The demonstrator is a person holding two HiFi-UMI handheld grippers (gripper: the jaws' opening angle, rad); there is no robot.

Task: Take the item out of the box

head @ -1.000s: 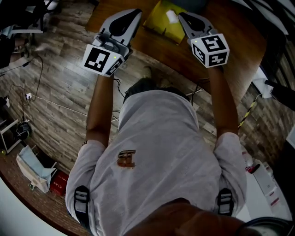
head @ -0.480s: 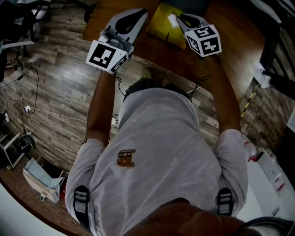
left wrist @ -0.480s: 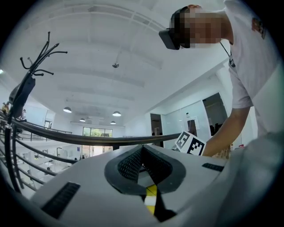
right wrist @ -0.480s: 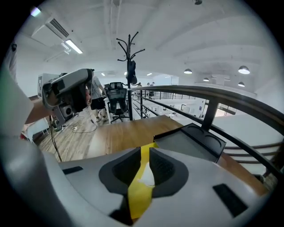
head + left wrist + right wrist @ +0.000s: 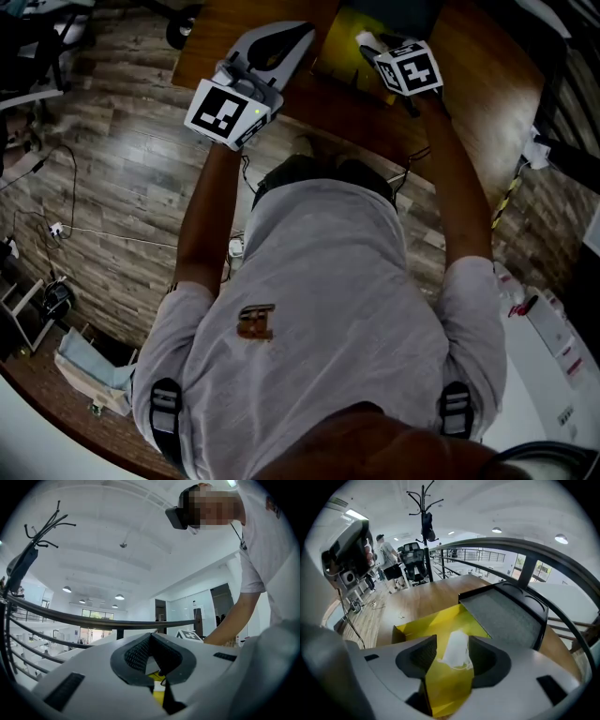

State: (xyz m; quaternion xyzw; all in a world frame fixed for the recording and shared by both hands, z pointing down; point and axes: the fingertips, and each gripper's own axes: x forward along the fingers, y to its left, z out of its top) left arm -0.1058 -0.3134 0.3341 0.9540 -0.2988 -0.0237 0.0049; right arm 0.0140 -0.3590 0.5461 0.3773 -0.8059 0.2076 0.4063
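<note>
Straddling a small white item [image 5: 456,651], the right gripper [image 5: 453,643] has its fingers [image 5: 423,654] spread wide, one dark pad on either side of it. The item sits between the pads, close to the right-hand one, but I cannot tell whether either pad touches it. It lies on the bright yellow box [image 5: 436,623], which runs under both fingertips and a little way beyond them. Past the fingertips and to their right stands a black tray with a grey lining [image 5: 506,611], just beside the box on the wooden table [image 5: 424,597].

From the head view, the right gripper [image 5: 372,44] reaches over the yellow box [image 5: 342,37] with the white item [image 5: 365,38] at its tips, while the left gripper [image 5: 302,34] is held to the left of it, its tips at the box's near edge. In its own view the left gripper [image 5: 151,636] has its fingers [image 5: 136,653] drawn together, tips meeting, and they grip nothing; a sliver of yellow shows through the gap behind them
</note>
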